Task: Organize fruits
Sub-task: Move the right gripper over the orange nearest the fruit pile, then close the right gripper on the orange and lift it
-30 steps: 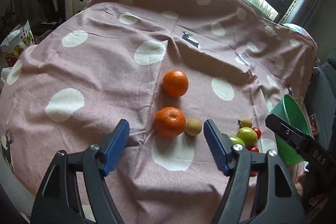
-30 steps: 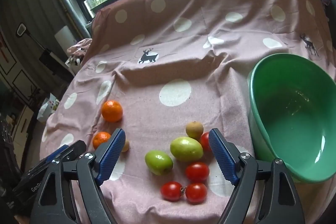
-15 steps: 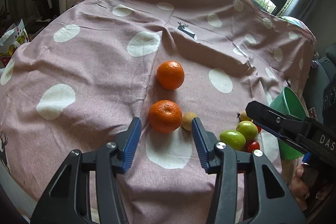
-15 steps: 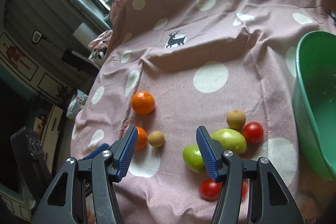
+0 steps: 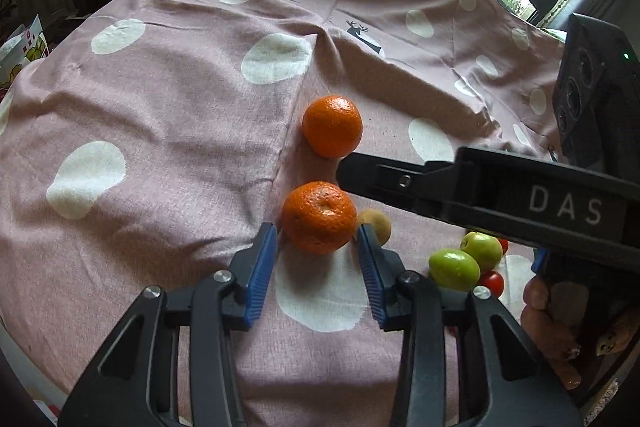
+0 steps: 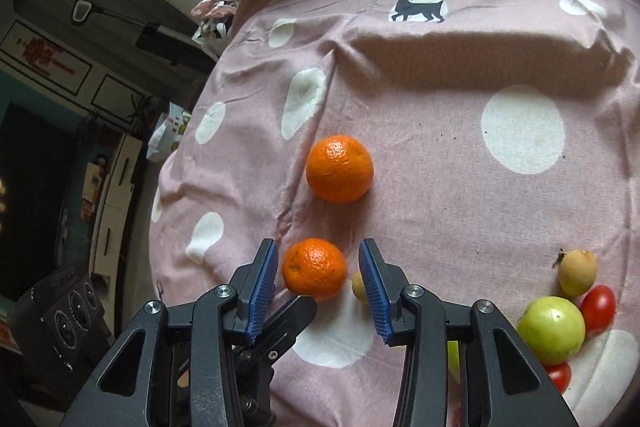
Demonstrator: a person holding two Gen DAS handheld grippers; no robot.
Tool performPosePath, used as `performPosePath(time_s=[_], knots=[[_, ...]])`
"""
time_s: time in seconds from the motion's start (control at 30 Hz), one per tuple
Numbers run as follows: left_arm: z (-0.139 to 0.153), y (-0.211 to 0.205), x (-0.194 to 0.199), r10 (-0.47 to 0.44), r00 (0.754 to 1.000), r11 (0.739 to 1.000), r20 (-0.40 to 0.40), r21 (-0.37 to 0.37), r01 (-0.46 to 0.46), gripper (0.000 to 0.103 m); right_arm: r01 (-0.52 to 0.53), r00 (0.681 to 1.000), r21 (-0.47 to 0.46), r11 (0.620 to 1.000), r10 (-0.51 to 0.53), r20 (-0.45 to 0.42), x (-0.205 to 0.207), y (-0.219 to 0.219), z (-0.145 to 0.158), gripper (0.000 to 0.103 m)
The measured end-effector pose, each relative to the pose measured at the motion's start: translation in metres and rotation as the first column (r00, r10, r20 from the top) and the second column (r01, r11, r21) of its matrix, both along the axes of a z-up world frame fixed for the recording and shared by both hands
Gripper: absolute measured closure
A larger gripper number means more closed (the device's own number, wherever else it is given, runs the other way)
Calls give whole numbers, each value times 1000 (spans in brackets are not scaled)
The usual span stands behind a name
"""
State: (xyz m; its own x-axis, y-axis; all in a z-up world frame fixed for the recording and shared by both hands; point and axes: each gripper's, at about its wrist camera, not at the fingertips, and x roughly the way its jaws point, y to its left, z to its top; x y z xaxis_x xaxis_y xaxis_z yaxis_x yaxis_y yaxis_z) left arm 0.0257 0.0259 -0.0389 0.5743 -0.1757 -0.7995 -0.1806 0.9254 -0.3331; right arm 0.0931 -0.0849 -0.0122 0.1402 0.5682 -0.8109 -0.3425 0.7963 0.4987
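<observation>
Two oranges lie on the pink dotted cloth. The near orange (image 5: pixel 319 217) (image 6: pixel 315 269) sits just ahead of my left gripper (image 5: pixel 316 239), whose blue jaws are open and stand on either side of it without touching. My right gripper (image 6: pixel 316 267) is open and hangs above the same orange; its black body (image 5: pixel 480 195) crosses the left wrist view. The far orange (image 5: pixel 332 126) (image 6: pixel 339 168) lies beyond. A small tan fruit (image 5: pixel 376 223) lies beside the near orange. Green fruits (image 5: pixel 454 264) (image 6: pixel 552 329), red tomatoes (image 6: pixel 599 305) and another tan fruit (image 6: pixel 577 271) cluster at the right.
The pink cloth (image 5: pixel 180 99) has folds and a raised ridge across the back (image 6: pixel 460 43). A black speaker-like box (image 6: pixel 60 311) and cluttered furniture stand off the cloth's left edge. A hand (image 5: pixel 548 335) holds the right gripper.
Both grippers have moved in on the near orange and narrowed their jaws. The right gripper swung left, away from the green bowl, which has left its view.
</observation>
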Motion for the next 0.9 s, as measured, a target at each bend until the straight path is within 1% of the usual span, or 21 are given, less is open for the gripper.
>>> performPosePath(time_s=[0.1, 0.23, 0.33, 0.43, 0.73, 0.83, 0.9], knots=[[0, -1, 2, -2, 1000, 1000, 4, -7, 2, 64, -30, 999, -22, 999, 30, -28, 3, 4, -9, 58], [-6, -2, 5, -9, 1000, 999, -23, -31, 9, 64, -49, 999, -38, 998, 48, -15, 6, 11, -15, 58], [-7, -5, 8, -8, 1000, 1000, -21, -19, 8, 65, -69, 997, -30, 997, 69, -19, 7, 14, -17, 58], [-7, -5, 9, -5, 1000, 1000, -14, -17, 5, 65, -85, 996, -53, 995, 86, 16, 5, 18, -18, 58], [-7, -5, 10, -17, 1000, 1000, 2, 14, 17, 69, -88, 993, -67, 994, 93, 73, -3, 20, -17, 59], [-1, -8, 6, -28, 999, 999, 26, 28, 27, 69, -72, 993, -59, 996, 77, 84, -9, 17, -12, 59], [6, -9, 1, -40, 998, 999, 55, 34, 38, 68, -59, 991, -53, 997, 65, 115, -16, 14, -3, 59]])
